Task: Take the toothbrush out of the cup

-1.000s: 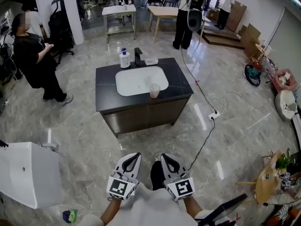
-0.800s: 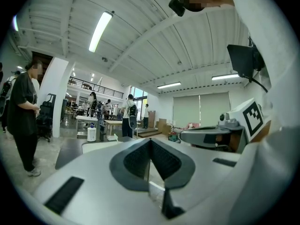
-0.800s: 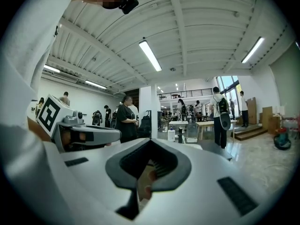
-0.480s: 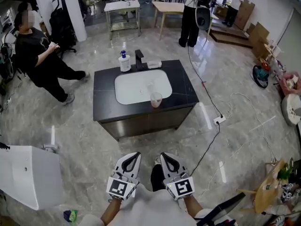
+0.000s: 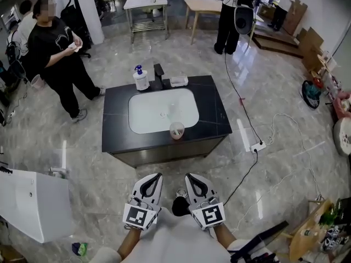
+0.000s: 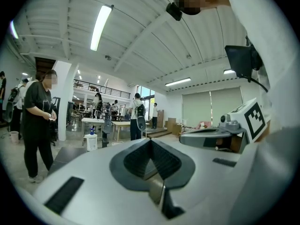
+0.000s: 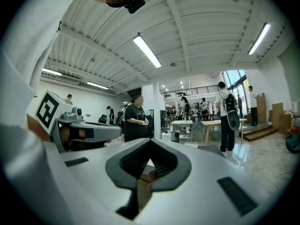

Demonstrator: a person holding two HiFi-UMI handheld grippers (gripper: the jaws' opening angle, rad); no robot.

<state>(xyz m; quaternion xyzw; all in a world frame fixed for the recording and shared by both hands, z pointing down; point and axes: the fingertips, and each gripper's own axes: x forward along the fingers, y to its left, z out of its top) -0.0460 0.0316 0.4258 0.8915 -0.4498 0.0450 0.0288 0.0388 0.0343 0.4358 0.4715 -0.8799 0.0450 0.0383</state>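
A person holding a hand-held gripper in each hand stands on a polished marble floor (image 5: 82, 152) facing a dark counter (image 5: 216, 111) with a white sink (image 5: 151, 111) set into its top. The left hand-held gripper (image 5: 155, 178) and the right hand-held gripper (image 5: 190, 178) are held side by side close to the body, well short of the counter. Both point roughly level toward it. In each gripper view the two jaws meet along a single seam, fully closed, with nothing between them. The cup (image 5: 176, 130), a pale translucent tumbler, stands upright on the counter's near edge, just in front of the sink's right corner and well apart from both grippers. A thin pale shape appears to rise from it over the basin, but at this range the toothbrush cannot be told for certain. At the far side of the sink are a white pump bottle (image 5: 141, 79), a black tap (image 5: 159, 73) and a small white dish (image 5: 179, 81). To the left of the counter stands a person in black clothing (image 5: 57, 53), and a second person with a backpack (image 5: 236, 10) stands beyond it beside a wooden table (image 5: 203, 4). A white power strip (image 5: 258, 146) and its cable lie on the floor to the right, and a white cabinet (image 5: 30, 201) fills the lower left.
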